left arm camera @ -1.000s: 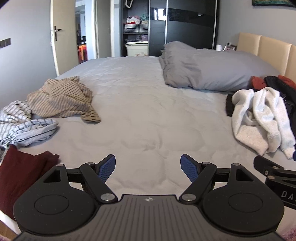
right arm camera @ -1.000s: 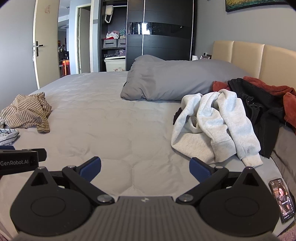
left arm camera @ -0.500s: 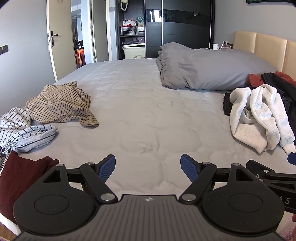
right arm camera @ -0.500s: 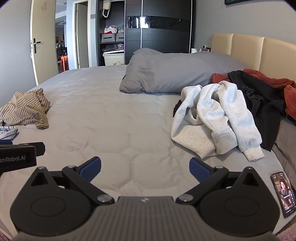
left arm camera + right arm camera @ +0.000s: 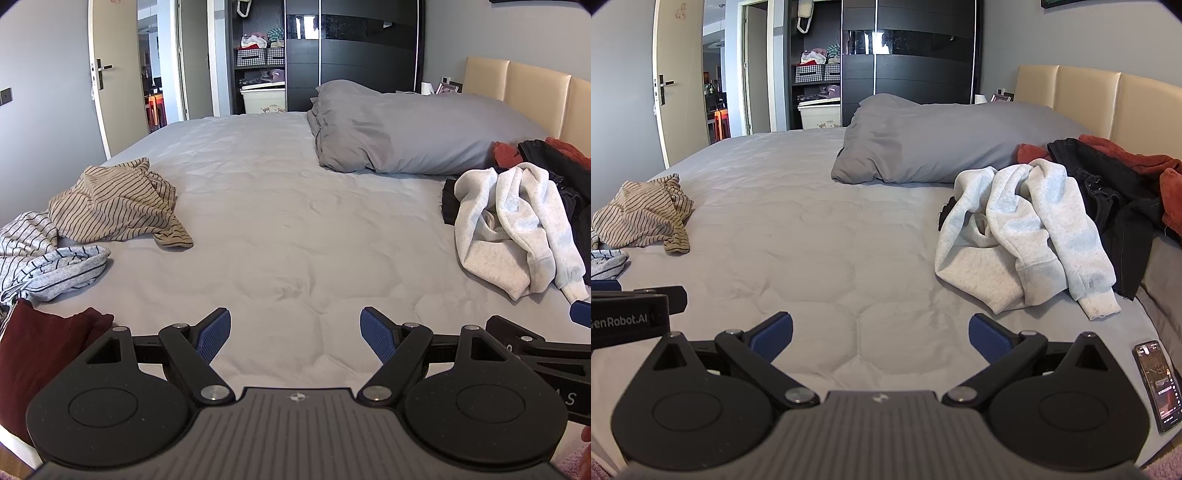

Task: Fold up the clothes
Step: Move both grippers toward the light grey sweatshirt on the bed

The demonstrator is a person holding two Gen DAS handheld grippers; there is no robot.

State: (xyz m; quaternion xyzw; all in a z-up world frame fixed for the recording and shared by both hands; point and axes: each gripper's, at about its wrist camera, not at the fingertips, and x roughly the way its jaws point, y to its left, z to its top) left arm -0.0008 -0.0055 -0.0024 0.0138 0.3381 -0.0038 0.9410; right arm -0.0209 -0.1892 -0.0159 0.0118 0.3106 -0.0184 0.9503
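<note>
Clothes lie unfolded around the pillow (image 5: pixel 945 144): a grey sweatshirt (image 5: pixel 1019 229) just before it, a striped shirt (image 5: pixel 114 203) far left. Both tongs, left (image 5: pixel 295 334) and right (image 5: pixel 881 334), gape wide, holding nothing; picking 1 garment likely comes next.

Left gripper (image 5: pixel 295 334): held low and level, jaws spread wide, nothing between the blue pads (image 5: pixel 214 334).
Right gripper (image 5: pixel 881 338): level beside it, jaws spread wider, pads (image 5: pixel 990 338) bare and gripping nothing.
Spacing: the two tools sit side by side, near but apart; the right one's black frame shows at the right edge of the left view, the left one's lettered body at the left edge of the right view.
Hand: a sliver of skin (image 5: pixel 585 435), probably the person's right hand, shows at the lower right edge of the left view; the rest is out of frame.
</note>
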